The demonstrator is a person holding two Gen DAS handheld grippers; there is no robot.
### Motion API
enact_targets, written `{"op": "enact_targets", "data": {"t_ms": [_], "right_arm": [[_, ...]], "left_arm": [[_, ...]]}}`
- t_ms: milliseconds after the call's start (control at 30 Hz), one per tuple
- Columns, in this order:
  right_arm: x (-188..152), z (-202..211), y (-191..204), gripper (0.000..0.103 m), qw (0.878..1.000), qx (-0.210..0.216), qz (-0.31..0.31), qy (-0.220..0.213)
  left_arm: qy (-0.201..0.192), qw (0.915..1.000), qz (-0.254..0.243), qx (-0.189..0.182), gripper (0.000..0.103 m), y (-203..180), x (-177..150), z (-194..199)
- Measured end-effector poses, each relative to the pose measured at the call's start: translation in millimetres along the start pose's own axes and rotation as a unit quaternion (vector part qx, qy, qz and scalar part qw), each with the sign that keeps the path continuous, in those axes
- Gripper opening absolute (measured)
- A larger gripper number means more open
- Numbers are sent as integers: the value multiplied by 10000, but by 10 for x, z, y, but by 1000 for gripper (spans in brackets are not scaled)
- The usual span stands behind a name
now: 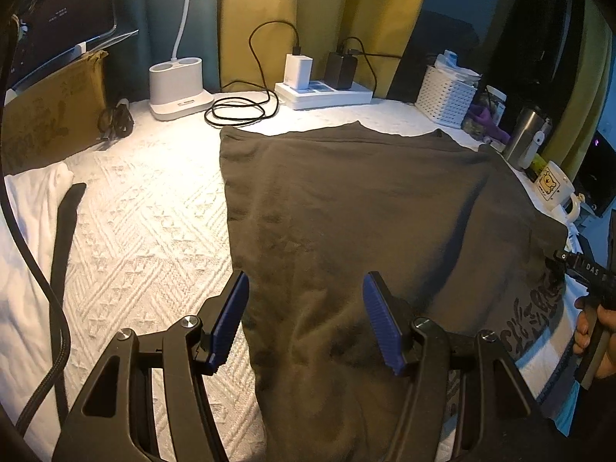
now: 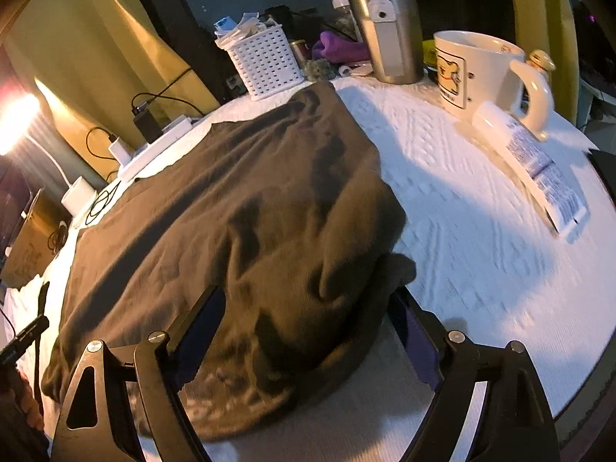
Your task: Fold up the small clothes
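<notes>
A dark olive-grey garment (image 1: 346, 208) lies spread on the white textured table cover (image 1: 146, 231), with a printed part near its right edge. My left gripper (image 1: 306, 277) hovers over the garment's near left side. Its blue pads (image 1: 231, 319) stand apart with only flat cloth below them. In the right wrist view the garment (image 2: 238, 200) has a rumpled, folded-over near corner. My right gripper (image 2: 306, 292) stands wide open astride that bunched corner, and the cloth lies loose between its fingers (image 2: 204, 315). The right gripper (image 1: 589, 273) also shows at the left wrist view's right edge, held by a hand.
At the back stand a white lamp base (image 1: 179, 86), a power strip with chargers (image 1: 323, 92) and coiled cable, and a white basket (image 1: 446, 96). At the right are a steel tumbler (image 2: 389, 27), a mug (image 2: 481, 73) and a tube (image 2: 535, 165). A cardboard box (image 1: 50, 111) and white cloth (image 1: 30, 208) sit left.
</notes>
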State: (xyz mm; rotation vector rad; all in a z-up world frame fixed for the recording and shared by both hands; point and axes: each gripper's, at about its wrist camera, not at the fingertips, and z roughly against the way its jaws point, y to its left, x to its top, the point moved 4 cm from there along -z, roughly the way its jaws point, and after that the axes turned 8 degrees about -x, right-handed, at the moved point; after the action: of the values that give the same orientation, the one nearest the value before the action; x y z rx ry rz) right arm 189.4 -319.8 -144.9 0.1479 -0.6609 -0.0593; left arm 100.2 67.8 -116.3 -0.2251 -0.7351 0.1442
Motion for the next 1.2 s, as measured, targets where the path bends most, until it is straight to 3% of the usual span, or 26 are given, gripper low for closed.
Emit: {"op": "enact_targets", "data": {"t_ms": [500,767,833,900,933,1200], "right_arm": [[404,-355,229,86,9991,395,51,-134],[519,-497,331,59,9986,355,376,-147],[538,-533,358,44,9982,341,485,-132],[550,-546,357,36,9980,331,516,-117],[559,-557,356,25,9979,343,537,-89],[637,-429,425,20,9973,322,618,-215]], "left_arm": [[35,9996,82,256,62,33,229,-72],[121,9995,98,257,62,47,343,-199],[138,9996,98,235,62,48,364,-227],[137,9996,101,210,62,55,386,-247],[135,9997,105,200,62,59,391,-253],[77,9997,206,119,62,179,386,-234]]}}
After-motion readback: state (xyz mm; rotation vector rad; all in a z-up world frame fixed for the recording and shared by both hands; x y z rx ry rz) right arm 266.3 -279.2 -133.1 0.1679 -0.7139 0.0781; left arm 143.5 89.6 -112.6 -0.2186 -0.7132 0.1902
